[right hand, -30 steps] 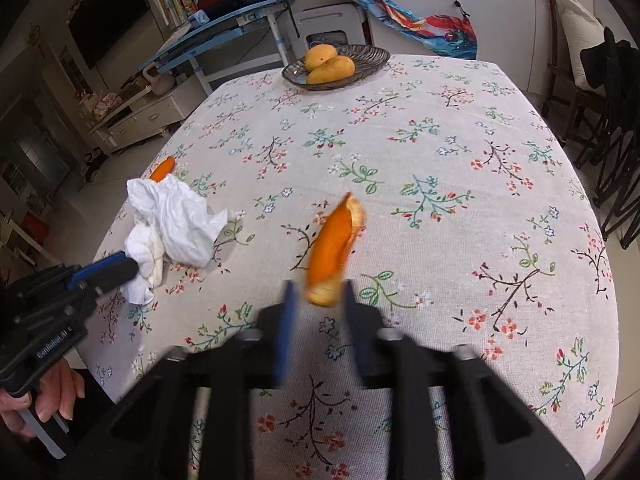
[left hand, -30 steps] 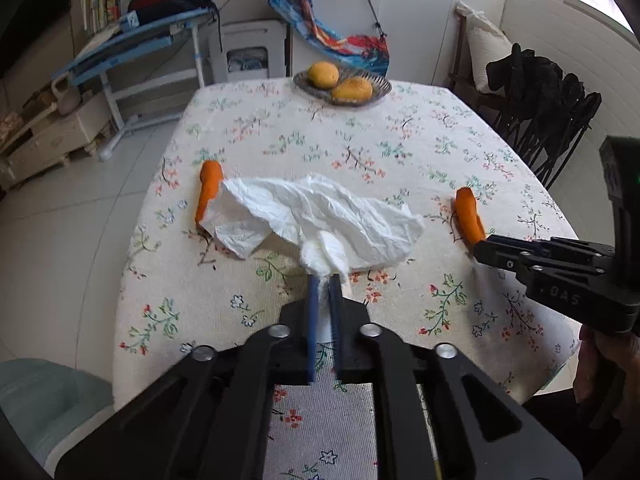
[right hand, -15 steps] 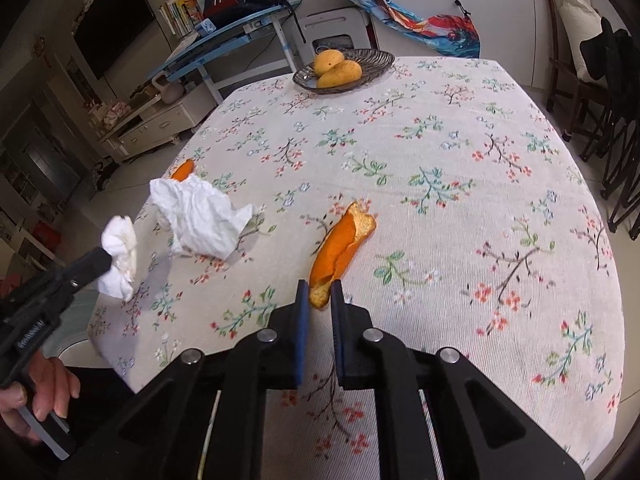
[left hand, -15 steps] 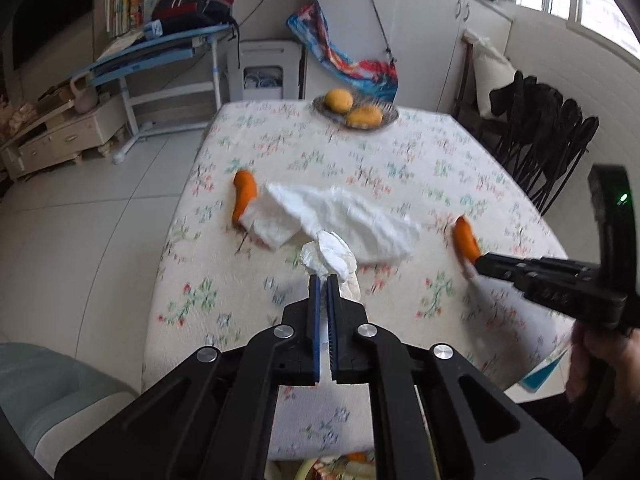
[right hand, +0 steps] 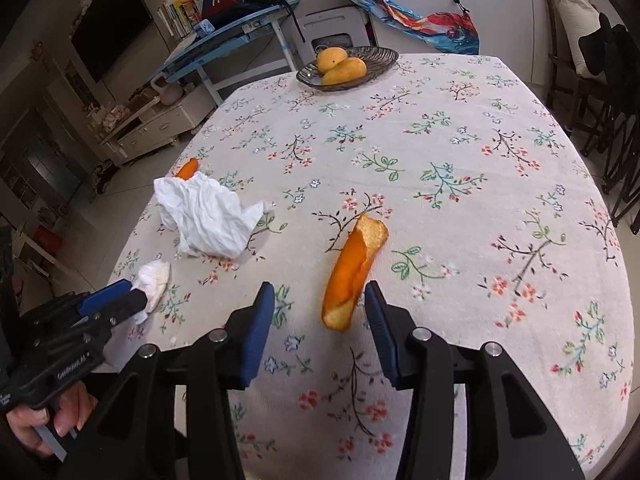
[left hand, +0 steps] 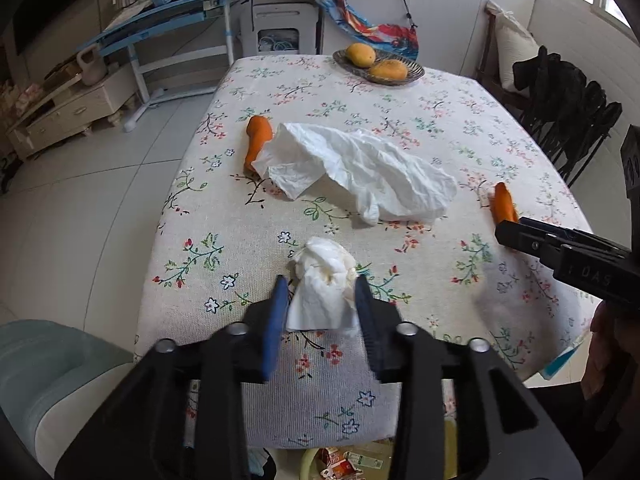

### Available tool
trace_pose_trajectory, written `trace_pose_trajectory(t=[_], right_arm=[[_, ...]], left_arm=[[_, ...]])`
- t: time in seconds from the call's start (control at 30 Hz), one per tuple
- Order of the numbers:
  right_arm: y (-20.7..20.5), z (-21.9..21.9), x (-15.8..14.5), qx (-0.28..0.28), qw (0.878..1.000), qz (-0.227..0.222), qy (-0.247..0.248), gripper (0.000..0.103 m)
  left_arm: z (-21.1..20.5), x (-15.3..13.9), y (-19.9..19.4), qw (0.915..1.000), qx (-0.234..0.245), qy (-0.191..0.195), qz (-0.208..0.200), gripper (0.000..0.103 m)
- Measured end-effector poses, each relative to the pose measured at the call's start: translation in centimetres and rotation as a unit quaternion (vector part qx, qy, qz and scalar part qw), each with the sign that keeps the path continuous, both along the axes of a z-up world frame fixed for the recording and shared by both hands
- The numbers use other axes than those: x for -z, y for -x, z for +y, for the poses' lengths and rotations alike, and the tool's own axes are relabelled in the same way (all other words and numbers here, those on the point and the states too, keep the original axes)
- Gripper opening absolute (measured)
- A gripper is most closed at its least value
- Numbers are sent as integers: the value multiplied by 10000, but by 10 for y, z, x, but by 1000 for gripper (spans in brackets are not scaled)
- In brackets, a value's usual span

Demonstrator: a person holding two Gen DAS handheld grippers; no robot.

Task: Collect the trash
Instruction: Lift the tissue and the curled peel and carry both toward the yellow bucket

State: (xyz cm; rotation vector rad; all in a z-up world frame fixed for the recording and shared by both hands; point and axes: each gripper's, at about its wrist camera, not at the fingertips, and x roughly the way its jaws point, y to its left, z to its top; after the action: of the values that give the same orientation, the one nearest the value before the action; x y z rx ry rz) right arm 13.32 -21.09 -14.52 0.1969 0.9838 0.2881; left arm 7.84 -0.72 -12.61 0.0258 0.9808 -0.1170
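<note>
Floral tablecloth [left hand: 400,120]; left gripper [left hand: 320,312] opening around wadded tissue [left hand: 324,280], lower centre; right gripper [right hand: 320,316] opening beside orange peel [right hand: 352,268].

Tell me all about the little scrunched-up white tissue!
The small tissue is white, soft, crumpled paper, bunched into a wad with a flatter flap hanging near the camera. It sits by the near edge of the flowery tablecloth, between the blue fingers of the left tool, whose jaws are opening around it.
</note>
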Motion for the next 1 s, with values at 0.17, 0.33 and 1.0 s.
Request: trace_pose_trajectory(t=[0.17,0.33,1.0], right_arm=[[-3,2,2,-16,9999,-43,149,18],[2,1,-3,-69,9998,-143,125,14],[74,-7,-42,-69,9898,-921,-1085,13]], left_arm=[[-1,7,-4,9998,30,128,120,30],[-11,-3,3,9996,183,-82,-174,13],[-8,-49,50,9913,116,88,-1307,13]])
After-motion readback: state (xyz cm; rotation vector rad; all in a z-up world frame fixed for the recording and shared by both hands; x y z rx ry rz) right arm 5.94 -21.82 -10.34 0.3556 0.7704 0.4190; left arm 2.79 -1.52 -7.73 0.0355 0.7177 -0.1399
